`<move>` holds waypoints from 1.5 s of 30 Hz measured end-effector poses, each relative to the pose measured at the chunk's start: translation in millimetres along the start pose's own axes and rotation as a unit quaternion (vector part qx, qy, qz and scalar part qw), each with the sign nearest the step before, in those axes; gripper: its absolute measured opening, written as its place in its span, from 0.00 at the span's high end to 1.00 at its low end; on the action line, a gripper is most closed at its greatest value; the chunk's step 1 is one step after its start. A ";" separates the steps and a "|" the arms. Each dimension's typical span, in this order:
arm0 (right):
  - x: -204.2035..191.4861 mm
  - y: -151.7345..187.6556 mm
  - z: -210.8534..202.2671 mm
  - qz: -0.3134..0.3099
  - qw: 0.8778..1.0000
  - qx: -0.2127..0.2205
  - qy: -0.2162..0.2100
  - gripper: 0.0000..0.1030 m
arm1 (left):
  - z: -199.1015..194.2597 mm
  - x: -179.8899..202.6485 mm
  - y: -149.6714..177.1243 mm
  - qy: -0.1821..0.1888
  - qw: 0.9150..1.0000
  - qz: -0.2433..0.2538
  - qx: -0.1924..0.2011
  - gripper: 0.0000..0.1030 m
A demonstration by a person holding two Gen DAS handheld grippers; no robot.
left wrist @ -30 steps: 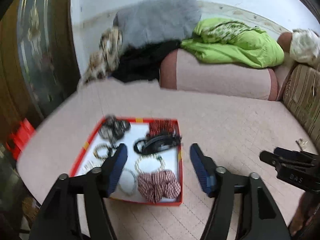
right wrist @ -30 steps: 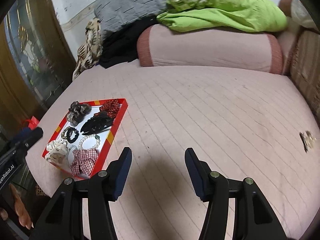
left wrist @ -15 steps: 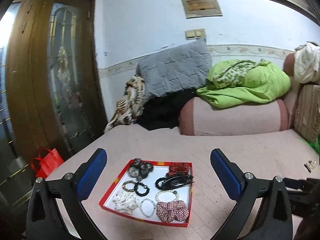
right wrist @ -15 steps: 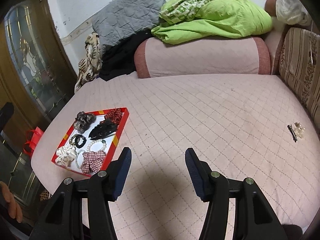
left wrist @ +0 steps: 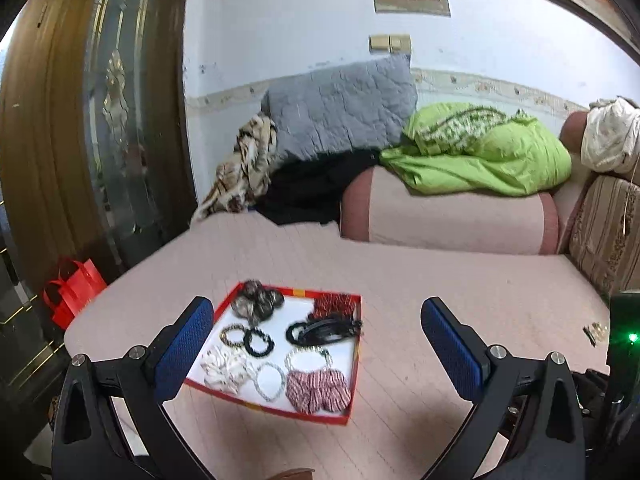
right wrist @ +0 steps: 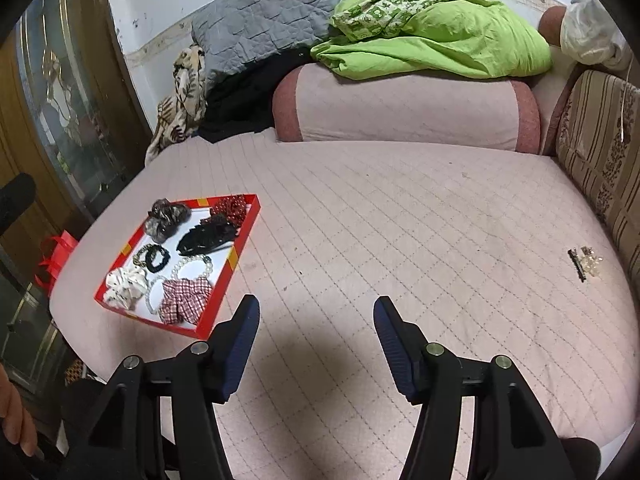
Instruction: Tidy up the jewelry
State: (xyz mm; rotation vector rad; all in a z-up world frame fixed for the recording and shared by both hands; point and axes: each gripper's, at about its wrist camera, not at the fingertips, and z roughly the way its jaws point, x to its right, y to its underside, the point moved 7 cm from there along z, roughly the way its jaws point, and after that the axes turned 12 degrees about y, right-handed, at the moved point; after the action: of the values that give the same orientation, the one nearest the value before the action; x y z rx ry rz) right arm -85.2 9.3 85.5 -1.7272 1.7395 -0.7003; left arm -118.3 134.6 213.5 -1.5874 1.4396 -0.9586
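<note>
A red tray [left wrist: 354,380] [right wrist: 236,258] lies on the pink quilted bed near its left edge. It holds scrunchies, bead bracelets and a black hair clip [left wrist: 326,328] [right wrist: 206,236]. A red-checked scrunchie [left wrist: 318,390] [right wrist: 184,300] is at its near corner. A small hair pin and earrings [right wrist: 584,264] [left wrist: 594,332] lie loose at the bed's right side. My left gripper [left wrist: 316,352] is wide open and empty, raised above the tray's near side. My right gripper [right wrist: 316,344] is open and empty over bare quilt, right of the tray.
A pink bolster [right wrist: 404,108] with a green blanket [right wrist: 432,44], a grey pillow [right wrist: 264,20] and dark clothes lie at the bed's head. A striped cushion [right wrist: 600,148] lines the right side. A wooden glass door [left wrist: 100,120] and a red bag [left wrist: 72,292] stand left.
My left gripper has opened much wider and pulled up and back from the tray. My right gripper has also drawn back, bringing the loose pin and earrings into fuller view.
</note>
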 end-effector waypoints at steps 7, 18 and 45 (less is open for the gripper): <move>-8.0 2.5 8.5 -0.004 1.000 0.001 0.007 0.29 | -10.4 -17.0 13.1 -0.029 0.999 -0.015 0.001 0.00; -15.8 9.6 15.8 -0.028 0.999 -0.004 0.037 0.26 | 24.4 -32.9 48.2 -0.027 0.996 -0.037 -0.080 0.00; -29.3 26.7 33.6 -0.076 0.994 -0.025 0.078 0.23 | 55.2 -29.3 94.3 0.008 0.983 -0.042 -0.177 0.00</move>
State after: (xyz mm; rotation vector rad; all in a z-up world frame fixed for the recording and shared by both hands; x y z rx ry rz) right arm -79.8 40.3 44.2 -1.9000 1.7542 -0.8859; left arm -109.5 161.2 103.9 -1.9135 1.6337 -0.7930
